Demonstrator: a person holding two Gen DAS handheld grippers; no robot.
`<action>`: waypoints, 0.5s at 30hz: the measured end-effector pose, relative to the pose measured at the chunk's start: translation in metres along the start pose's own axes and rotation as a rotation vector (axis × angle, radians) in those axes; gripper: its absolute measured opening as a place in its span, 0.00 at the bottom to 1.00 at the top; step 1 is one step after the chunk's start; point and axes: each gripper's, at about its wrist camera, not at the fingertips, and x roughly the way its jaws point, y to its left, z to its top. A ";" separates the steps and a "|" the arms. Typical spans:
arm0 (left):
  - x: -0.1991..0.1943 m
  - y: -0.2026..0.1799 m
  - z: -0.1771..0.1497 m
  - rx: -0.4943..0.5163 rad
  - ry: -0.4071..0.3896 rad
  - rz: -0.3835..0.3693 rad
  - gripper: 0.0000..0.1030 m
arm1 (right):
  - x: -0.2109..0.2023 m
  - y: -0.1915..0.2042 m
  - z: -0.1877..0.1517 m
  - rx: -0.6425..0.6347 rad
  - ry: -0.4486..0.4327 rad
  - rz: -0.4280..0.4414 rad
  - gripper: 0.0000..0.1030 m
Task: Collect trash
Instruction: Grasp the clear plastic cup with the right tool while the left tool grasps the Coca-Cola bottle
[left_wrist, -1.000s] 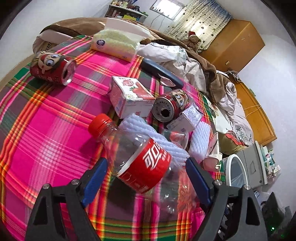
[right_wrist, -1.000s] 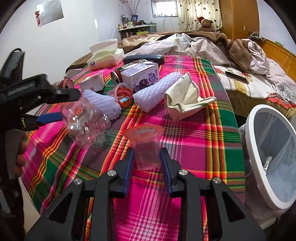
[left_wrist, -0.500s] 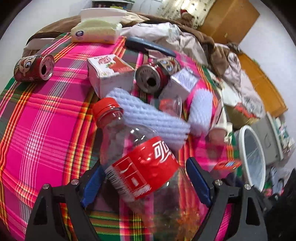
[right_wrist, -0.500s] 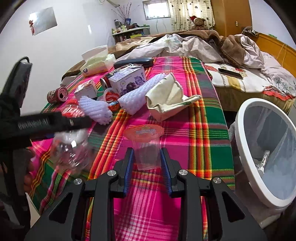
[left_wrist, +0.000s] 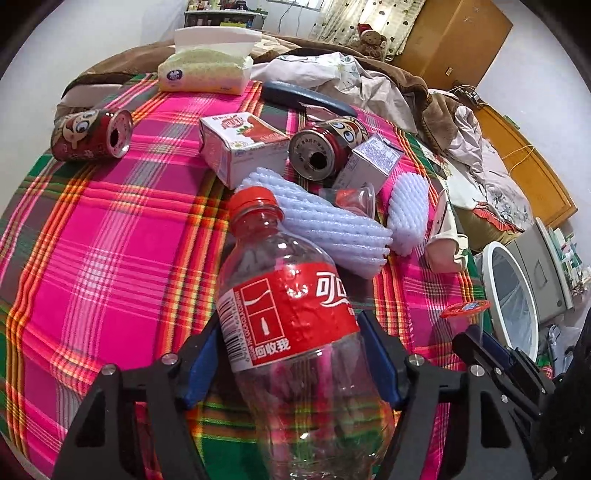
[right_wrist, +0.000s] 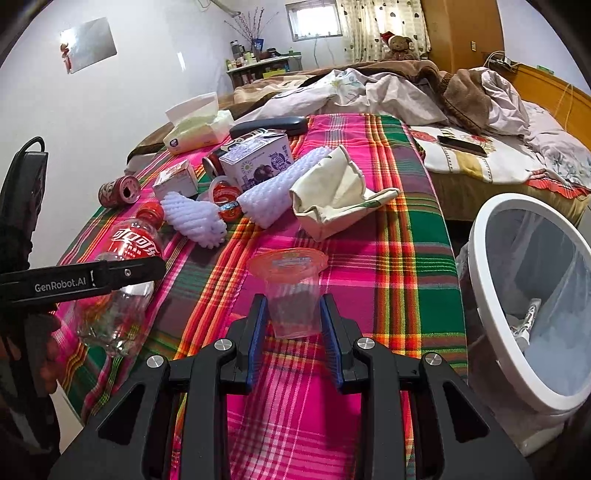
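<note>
The left gripper (left_wrist: 291, 365) is clamped on the bottle (left_wrist: 291, 332) across its red label, the stiffest band of a thin empty shell, so the jaws get purchase without crushing it; the cap end points forward, away from the handle, and in the right wrist view the bottle looks lifted a little off the cloth (right_wrist: 388, 280), though that is hard to be sure of. The right gripper (right_wrist: 293, 325) is closed on the cup (right_wrist: 291, 295), its blue pads pressed to the clear walls below the orange rim, which keeps the cup upright (sensible if any dregs remain, which cannot be told). Both items seem held for carrying to the bin (right_wrist: 491, 236), which stands off the table's right edge, lined with a bag and with something pale already lying inside. The right side has the easier path: the cloth between cup and edge is bare, and the bin's mouth is wide and tilted toward the table. The left must cross farther, and the right gripper lies between it and the bin, so the two probably have to go in turn. Foam sleeves (left_wrist: 332, 225), cans (left_wrist: 321, 151) and cartons (left_wrist: 240, 147) crowd the far middle, well clear of that route.
</note>
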 end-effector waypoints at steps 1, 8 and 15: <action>0.000 0.002 0.000 -0.003 0.000 0.012 0.70 | 0.000 0.000 0.000 -0.001 -0.001 0.001 0.29; 0.002 0.005 -0.001 -0.010 0.014 0.022 0.70 | -0.001 0.002 0.000 -0.003 -0.005 -0.003 0.29; -0.010 0.002 -0.007 0.023 -0.038 0.021 0.66 | -0.008 -0.002 0.000 0.012 -0.022 -0.003 0.29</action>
